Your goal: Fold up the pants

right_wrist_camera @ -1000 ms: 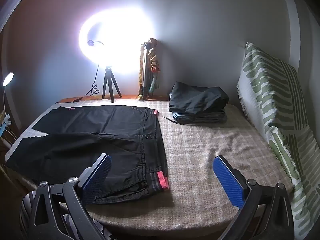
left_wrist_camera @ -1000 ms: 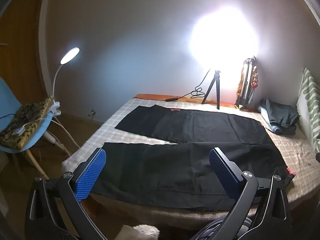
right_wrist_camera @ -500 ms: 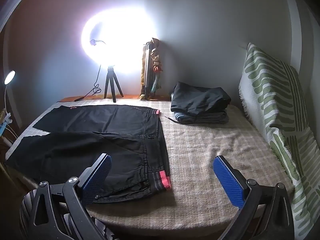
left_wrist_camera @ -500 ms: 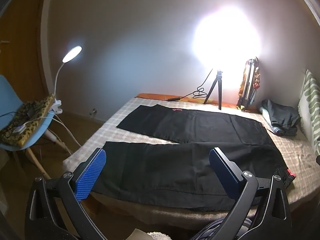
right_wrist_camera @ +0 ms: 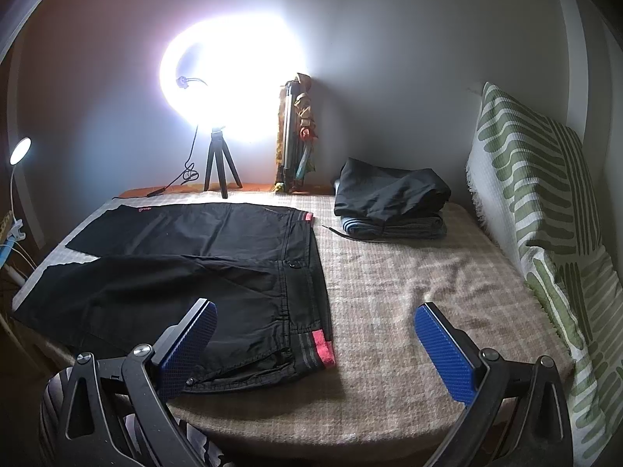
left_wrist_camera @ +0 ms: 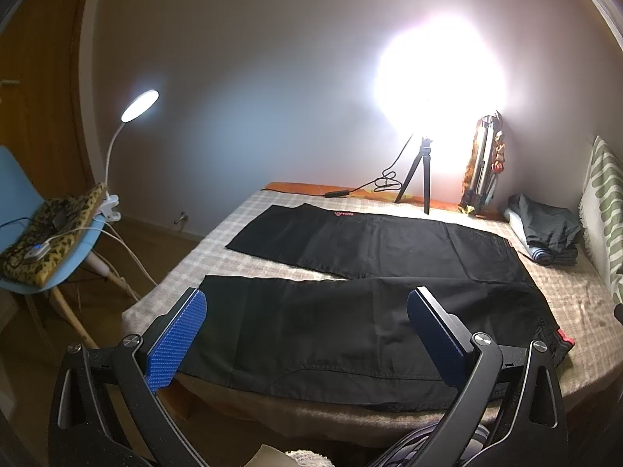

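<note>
Almost nothing has shifted since a second ago: both views have crept slightly toward the bed, and the pants lie as they did.

In the left wrist view the black pants (left_wrist_camera: 373,295) lie spread flat on the bed (left_wrist_camera: 576,299), both legs stretched toward 9 o'clock and parted in a narrow V, the waistband at 3 o'clock. In the right wrist view the pants (right_wrist_camera: 202,272) fill the left half of the checked cover, the waistband with its red tabs (right_wrist_camera: 322,350) running from 12 toward 6 o'clock near the middle of the bed (right_wrist_camera: 409,280).

The left gripper (left_wrist_camera: 307,340) hangs above the near leg with its blue pads spread wide and nothing between them. The right gripper (right_wrist_camera: 315,346) hovers by the near waistband corner, likewise wide open and holding nothing; whether either touches the cloth I cannot tell.

Farther out, at 12 o'clock, a ring light (right_wrist_camera: 233,78) glares on a small tripod (right_wrist_camera: 220,163) at the wall. A stack of folded clothes (right_wrist_camera: 389,202) sits at 1 o'clock in the right wrist view, well apart from the pants. A green-striped cushion (right_wrist_camera: 537,202) leans at 3 o'clock. In the left wrist view, at 9 o'clock, a blue chair (left_wrist_camera: 23,202) beside the bed carries a leopard-print pad (left_wrist_camera: 50,237) and a clip lamp (left_wrist_camera: 138,107).
</note>
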A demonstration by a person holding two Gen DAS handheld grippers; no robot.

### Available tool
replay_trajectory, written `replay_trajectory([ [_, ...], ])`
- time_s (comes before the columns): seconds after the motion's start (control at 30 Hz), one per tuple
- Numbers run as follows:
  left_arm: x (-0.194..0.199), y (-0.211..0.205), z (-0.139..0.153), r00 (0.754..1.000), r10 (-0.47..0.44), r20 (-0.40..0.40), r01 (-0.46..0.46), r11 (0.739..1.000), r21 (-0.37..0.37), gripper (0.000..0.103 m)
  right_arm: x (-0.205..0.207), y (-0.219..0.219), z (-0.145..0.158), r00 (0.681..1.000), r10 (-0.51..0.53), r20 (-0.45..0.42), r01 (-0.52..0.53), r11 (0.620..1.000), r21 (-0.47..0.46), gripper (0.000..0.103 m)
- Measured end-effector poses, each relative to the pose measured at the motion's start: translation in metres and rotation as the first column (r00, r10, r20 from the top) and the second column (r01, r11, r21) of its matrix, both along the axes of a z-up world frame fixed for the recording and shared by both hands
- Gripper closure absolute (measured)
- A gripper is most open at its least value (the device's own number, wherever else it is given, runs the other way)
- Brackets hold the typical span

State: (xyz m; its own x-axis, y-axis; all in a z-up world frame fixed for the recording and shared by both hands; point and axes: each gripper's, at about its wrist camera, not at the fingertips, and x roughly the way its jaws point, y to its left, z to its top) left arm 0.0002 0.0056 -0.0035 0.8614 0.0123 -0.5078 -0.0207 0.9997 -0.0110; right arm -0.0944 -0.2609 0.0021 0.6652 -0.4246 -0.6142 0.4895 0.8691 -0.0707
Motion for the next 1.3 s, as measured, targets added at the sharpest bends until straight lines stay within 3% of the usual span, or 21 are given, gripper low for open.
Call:
replay_trajectory([
  [0.63, 0.001, 0.010, 0.028, 1.000, 0.018, 0.014, -0.018, 1.000, 0.004, 0.000, 0.011, 0.008, 0.029, 1.000, 0.025, 0.016, -0.025, 1.000, 0.007, 0.000],
  [1.3, 0.005, 0.008, 0.026, 1.000, 0.015, 0.005, -0.015, 1.000, 0.022, 0.000, 0.016, 0.004, 0.026, 0.999, 0.034, 0.004, -0.034, 0.999, 0.016, 0.000],
])
